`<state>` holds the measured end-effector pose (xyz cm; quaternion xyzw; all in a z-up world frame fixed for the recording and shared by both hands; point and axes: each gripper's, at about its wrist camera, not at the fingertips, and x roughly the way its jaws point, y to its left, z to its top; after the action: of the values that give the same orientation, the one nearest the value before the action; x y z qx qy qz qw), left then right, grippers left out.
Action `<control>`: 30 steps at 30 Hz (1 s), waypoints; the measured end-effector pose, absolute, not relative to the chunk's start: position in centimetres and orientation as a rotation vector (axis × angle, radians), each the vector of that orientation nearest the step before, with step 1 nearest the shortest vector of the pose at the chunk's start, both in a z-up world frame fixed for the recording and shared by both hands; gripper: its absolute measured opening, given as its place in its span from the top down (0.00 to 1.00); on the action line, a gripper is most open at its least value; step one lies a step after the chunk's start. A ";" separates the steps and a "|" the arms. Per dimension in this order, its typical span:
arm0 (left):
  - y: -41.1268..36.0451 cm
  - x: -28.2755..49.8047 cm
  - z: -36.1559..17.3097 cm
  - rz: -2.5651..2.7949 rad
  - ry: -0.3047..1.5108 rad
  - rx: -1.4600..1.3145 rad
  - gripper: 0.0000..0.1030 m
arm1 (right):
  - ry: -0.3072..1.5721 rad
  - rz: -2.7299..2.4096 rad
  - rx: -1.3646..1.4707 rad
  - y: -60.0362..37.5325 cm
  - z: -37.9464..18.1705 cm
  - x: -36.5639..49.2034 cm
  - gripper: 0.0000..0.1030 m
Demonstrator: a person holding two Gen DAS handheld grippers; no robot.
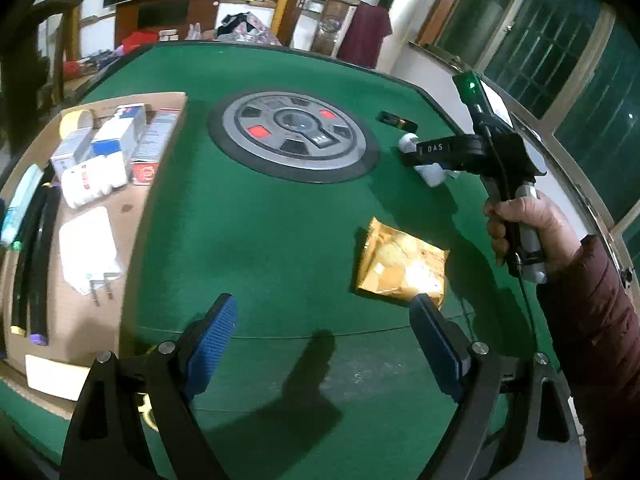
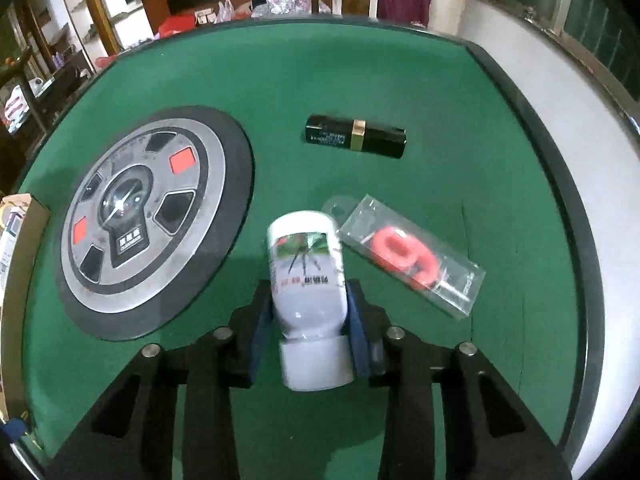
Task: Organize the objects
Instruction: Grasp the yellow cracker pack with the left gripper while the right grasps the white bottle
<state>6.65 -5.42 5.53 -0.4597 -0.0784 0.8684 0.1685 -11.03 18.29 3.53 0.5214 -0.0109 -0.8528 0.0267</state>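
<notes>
A white bottle (image 2: 306, 276) with a printed label lies on the green felt table (image 2: 360, 80), cap toward the camera. My right gripper (image 2: 310, 300) is shut on it, one blue pad pressed against each side. In the left wrist view the same bottle (image 1: 431, 175) shows under the right gripper (image 1: 416, 154), which a hand (image 1: 528, 224) holds. My left gripper (image 1: 326, 332) hangs open over bare felt. A gold foil packet (image 1: 404, 262) lies just beyond its right fingertip (image 1: 426, 316).
A clear packet with a red ring (image 2: 408, 256) lies right of the bottle, a black and gold tube (image 2: 356, 136) beyond it. A round grey disc (image 2: 152, 224) fills the table's middle. At the left a cardboard sheet (image 1: 132, 220) carries several boxes, a charger and pens.
</notes>
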 end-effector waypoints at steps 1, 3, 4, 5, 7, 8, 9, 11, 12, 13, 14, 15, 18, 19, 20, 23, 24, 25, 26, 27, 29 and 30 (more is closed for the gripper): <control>-4.9 6.8 5.6 2.458 -0.198 -1.288 0.19 | -0.074 -2.615 1.610 18.6 3.6 -10.4 0.69; -3.8 6.9 5.8 2.439 -0.114 -1.256 0.19 | -0.121 -2.587 1.616 19.0 3.6 -9.3 0.69; -3.0 7.0 5.9 2.423 -0.054 -1.230 0.19 | -0.156 -2.569 1.617 19.6 3.7 -8.3 0.69; -2.1 7.1 6.1 2.404 0.021 -1.198 0.19 | -0.181 -2.554 1.617 19.9 3.7 -7.5 0.69; 0.1 7.1 6.3 2.371 0.203 -1.146 0.19 | -0.234 -2.532 1.608 20.7 3.7 -5.5 0.69; 1.2 6.9 6.3 2.347 0.271 -1.135 0.19 | -0.273 -2.522 1.601 21.3 3.6 -4.4 0.69; 2.2 6.4 6.1 2.307 0.318 -1.137 0.19 | -0.316 -2.511 1.595 21.9 3.5 -3.6 0.69; 3.5 4.9 5.3 2.278 0.343 -1.182 0.19 | -0.407 -2.493 1.574 23.3 3.4 -2.1 0.69; 3.9 4.3 4.9 2.281 0.335 -1.205 0.19 | -0.450 -2.488 1.559 24.0 3.3 -1.2 0.69; 4.2 3.7 4.5 2.280 0.318 -1.227 0.19 | -0.477 -2.487 1.546 23.9 3.4 -0.7 0.69; 4.6 3.2 4.0 2.284 0.296 -1.252 0.19 | -0.495 -2.486 1.535 24.1 3.4 -0.3 0.69; 4.9 2.8 3.6 2.291 0.280 -1.276 0.19 | -0.510 -2.485 1.522 24.4 3.4 0.2 0.69; 6.5 2.3 2.3 2.309 0.317 -1.319 0.19 | -0.521 -2.493 1.491 23.7 3.3 0.2 0.69; 7.1 2.4 1.8 2.329 0.363 -1.322 0.15 | -0.511 -2.499 1.485 23.5 3.2 0.2 0.69; 7.4 2.6 1.9 2.355 0.367 -1.296 0.15 | -0.495 -2.508 1.478 23.0 3.2 0.2 0.69; 7.3 2.6 1.8 2.364 0.320 -1.308 0.21 | -0.473 -2.522 1.462 22.1 2.9 -0.1 0.69; 7.2 2.7 2.0 2.377 0.312 -1.295 0.29 | -0.477 -2.520 1.457 22.1 2.9 0.0 0.69; 6.9 2.6 2.1 2.377 0.305 -1.284 0.40 | -0.483 -2.517 1.450 22.1 2.8 0.2 0.69; 6.7 2.6 2.2 2.362 0.288 -1.293 0.42 | -0.487 -2.515 1.445 22.1 2.9 0.4 0.69; 6.4 2.7 2.3 2.356 0.261 -1.300 0.43 | -0.493 -2.514 1.441 22.1 2.8 0.5 0.69; 5.7 3.1 2.6 2.355 0.218 -1.296 0.44 | -0.504 -2.511 1.437 22.1 2.8 0.8 0.69; 5.4 3.3 2.8 2.359 0.203 -1.291 0.44 | -0.509 -2.508 1.435 22.0 2.8 0.9 0.69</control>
<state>3.28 5.37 2.75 -0.4670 0.0735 0.8532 0.2204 0.92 22.05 2.81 0.4864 -0.1724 -0.8503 0.1035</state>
